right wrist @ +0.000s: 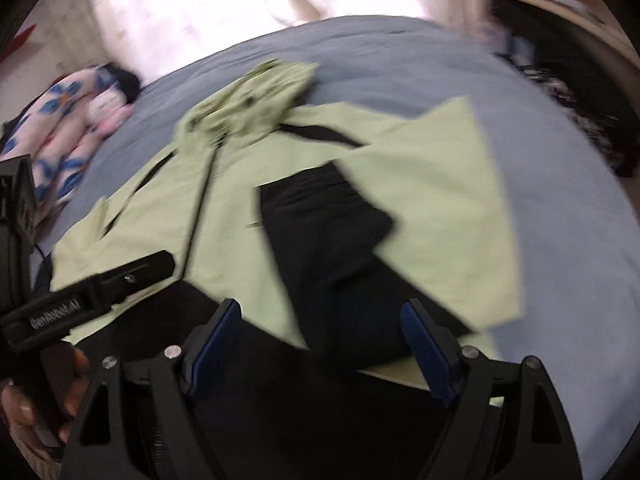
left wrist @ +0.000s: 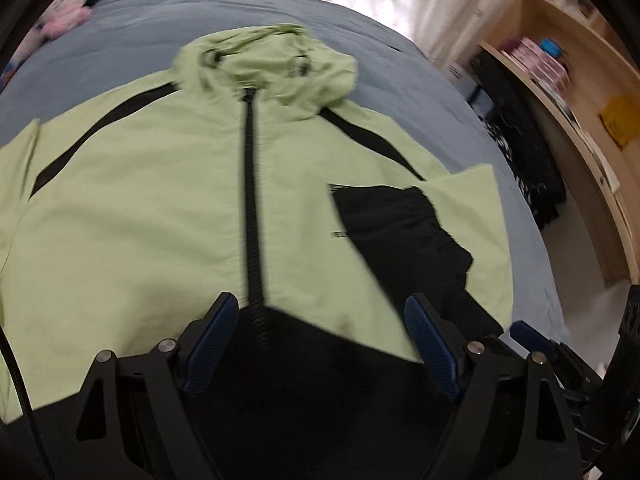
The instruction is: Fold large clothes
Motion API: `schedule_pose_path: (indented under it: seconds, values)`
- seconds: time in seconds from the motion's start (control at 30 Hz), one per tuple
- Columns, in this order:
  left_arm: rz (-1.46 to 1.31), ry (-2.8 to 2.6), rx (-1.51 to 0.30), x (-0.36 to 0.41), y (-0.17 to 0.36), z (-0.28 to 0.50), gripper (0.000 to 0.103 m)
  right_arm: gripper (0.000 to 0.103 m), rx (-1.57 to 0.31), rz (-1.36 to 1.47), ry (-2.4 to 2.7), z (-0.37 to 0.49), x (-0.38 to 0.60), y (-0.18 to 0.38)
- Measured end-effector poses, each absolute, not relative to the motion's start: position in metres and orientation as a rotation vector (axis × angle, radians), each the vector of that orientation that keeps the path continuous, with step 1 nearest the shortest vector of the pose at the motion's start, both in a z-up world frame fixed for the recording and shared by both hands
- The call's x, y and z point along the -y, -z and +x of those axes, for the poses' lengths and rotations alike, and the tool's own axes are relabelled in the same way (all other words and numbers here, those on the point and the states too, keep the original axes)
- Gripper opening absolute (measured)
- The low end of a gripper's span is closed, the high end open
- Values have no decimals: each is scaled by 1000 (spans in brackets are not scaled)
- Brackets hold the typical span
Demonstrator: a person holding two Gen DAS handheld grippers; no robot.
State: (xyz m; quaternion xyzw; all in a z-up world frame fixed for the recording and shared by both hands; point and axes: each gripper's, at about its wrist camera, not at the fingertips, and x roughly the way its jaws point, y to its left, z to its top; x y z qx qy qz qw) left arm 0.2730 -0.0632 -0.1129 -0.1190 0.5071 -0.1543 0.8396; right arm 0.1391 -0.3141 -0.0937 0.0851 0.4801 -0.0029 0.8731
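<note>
A light green and black hooded jacket lies front up on the bed, zipper closed, hood at the far end. Its right sleeve is folded across the chest, black cuff end toward the hem; the sleeve also shows in the right wrist view. My left gripper is open and empty above the black hem at the zipper's lower end. My right gripper is open and empty above the folded sleeve's black end. The jacket shows in the right wrist view too.
A grey-blue bedsheet covers the bed. A floral pink and blue bundle lies at the bed's far left. Wooden shelves and dark bags stand right of the bed. White curtains hang behind. The left gripper's body shows at the right view's left.
</note>
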Motion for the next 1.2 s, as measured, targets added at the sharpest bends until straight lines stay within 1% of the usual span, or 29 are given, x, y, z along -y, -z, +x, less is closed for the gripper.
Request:
schedule_pose_path:
  seconds: [0.23,0.4,0.67,0.73,0.77,0.8,0.87,0.9,0.97,1.13,1.2]
  values:
    - [-30,368,-1060,149,102,278,84,82,-1010,224,144,117,349,102]
    - [135,349,-1078,203,113,275,84,82,-1010,209,203,108,369,100]
    - [251,304,-1118,235,140,272,84,82,-1029,251,238,101,390,103]
    - [267,292,-1114,235,144,274,61,82,-1031,262,233,100,391,104]
    - [273,287,-1127,235,146,276,38,82,-1032,264,232,100,391,104]
    - [267,289,-1134,234,147,277,23,82,-1033,266,228,100,390,104]
    - [227,292,-1131,224,142,281,11,82,-1031,269,219,100,389,104]
    - [201,299,-1122,217,137,283,9,82,-1028,269,215,100,389,103]
    - [149,298,-1067,199,115,285,8,82,-1015,266,206,99,387,100]
    - [114,212,-838,134,54,271,8,82,-991,265,175,99,379,93]
    - [128,134,-792,103,48,262,9,82,-996,266,163,101,374,93]
